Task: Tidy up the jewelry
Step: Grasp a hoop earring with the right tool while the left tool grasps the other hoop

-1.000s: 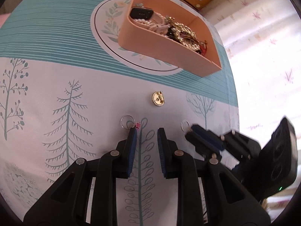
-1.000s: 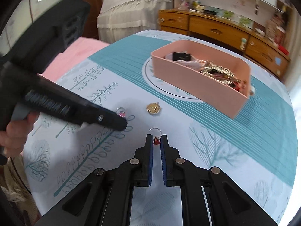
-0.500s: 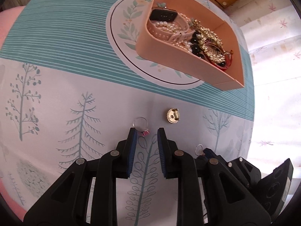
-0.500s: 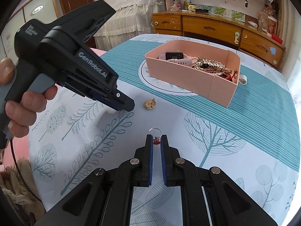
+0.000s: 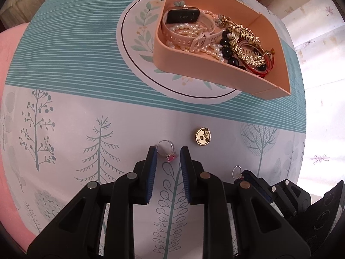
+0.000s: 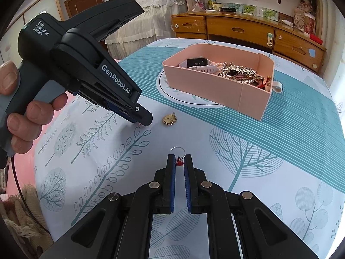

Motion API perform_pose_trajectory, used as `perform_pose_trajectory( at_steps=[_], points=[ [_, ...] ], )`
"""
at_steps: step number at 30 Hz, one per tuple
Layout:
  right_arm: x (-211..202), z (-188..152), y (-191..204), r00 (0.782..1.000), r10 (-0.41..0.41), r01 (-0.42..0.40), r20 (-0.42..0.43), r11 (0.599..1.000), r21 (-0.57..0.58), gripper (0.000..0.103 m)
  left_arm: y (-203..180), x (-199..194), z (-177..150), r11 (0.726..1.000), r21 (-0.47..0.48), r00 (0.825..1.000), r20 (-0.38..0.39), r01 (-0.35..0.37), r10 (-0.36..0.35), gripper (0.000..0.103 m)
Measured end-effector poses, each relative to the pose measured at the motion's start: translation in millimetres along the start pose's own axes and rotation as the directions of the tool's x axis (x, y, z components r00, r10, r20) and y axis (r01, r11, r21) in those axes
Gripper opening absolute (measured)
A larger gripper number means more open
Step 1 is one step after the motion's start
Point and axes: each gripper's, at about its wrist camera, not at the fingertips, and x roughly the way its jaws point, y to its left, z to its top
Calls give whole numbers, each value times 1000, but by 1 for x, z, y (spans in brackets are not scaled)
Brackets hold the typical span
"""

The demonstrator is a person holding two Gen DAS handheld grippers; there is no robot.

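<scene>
I see a table spread with a white tablecloth printed with grey-green trees and a band of teal stripes. On the striped band stands a peach-pink tray, resting on a round printed medallion. Inside it lie a pink-strapped smartwatch, strands of pearls, black beads and a gold rhinestone hair comb (all heaped together, so I cannot separate every piece).

My left gripper points steeply down at the cloth. Its jaws stand partly open with a silver ring with a pink stone lying on the cloth at their tips; the blue pads do not press on it. Just to the right of that ring lies a round gold brooch, back side up, apart from both grippers.

My right gripper has its jaws nearly closed, pinching a silver ring with a red stone at the very tips; the ring's hoop sticks out in front. This ring is near the table's front, well apart from the tray.

In the right wrist view a person's hand grasps the left gripper's handle.
</scene>
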Motion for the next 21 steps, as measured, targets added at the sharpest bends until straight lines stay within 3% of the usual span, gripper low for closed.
perform_pose_trajectory(
  at_steps=[7, 15, 17, 21],
  points=[
    [-1, -1, -3, 1000, 0, 0, 2, 1000, 25, 8, -9, -2, 2, 999, 27, 1000, -12, -24, 24, 16],
    [1, -2, -3, 1000, 3, -3, 0, 999, 44, 8, -27, -1, 11, 991, 86, 993, -45, -107, 111, 16],
    [0, -1, -4, 1000, 2, -2, 5, 999, 52, 8, -31, -2, 12, 988, 104, 992, -40, -113, 118, 6],
    [-2, -1, -5, 1000, 5, -6, 15, 998, 68, 8, -39, -4, 14, 987, 122, 994, -32, -102, 107, 6]
  ],
)
